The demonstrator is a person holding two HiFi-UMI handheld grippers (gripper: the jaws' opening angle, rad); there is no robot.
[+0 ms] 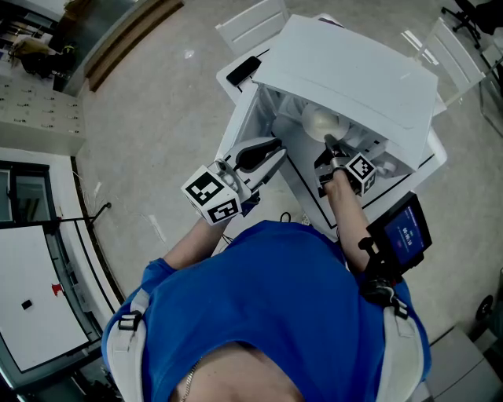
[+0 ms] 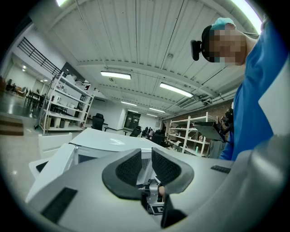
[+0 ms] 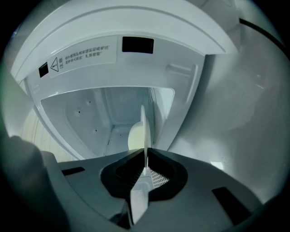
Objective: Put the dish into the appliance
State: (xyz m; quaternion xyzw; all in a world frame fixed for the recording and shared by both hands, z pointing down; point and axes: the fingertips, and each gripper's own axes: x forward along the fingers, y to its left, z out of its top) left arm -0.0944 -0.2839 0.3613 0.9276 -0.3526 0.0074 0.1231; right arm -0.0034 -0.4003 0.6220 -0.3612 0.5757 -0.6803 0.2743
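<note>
A white appliance [image 1: 354, 71] stands with its lid raised over a pale tub [image 3: 90, 113]. My right gripper [image 1: 330, 146] reaches into the opening, shut on the rim of a white dish [image 1: 321, 122]. In the right gripper view the dish [image 3: 138, 136] stands on edge between the pads of the right gripper [image 3: 146, 156] and points down into the tub. My left gripper [image 1: 273, 151] hovers outside the appliance's front left side. Its jaws stand a narrow gap apart with nothing between them. The left gripper [image 2: 146, 165] looks across at the appliance [image 2: 104, 140].
A black handle or remote [image 1: 244, 69] lies on the appliance's top corner. A small screen [image 1: 405, 232] is strapped by the person's right arm. White chairs [image 1: 253, 23] stand beyond the appliance. Metal shelving [image 2: 63, 108] lines the room.
</note>
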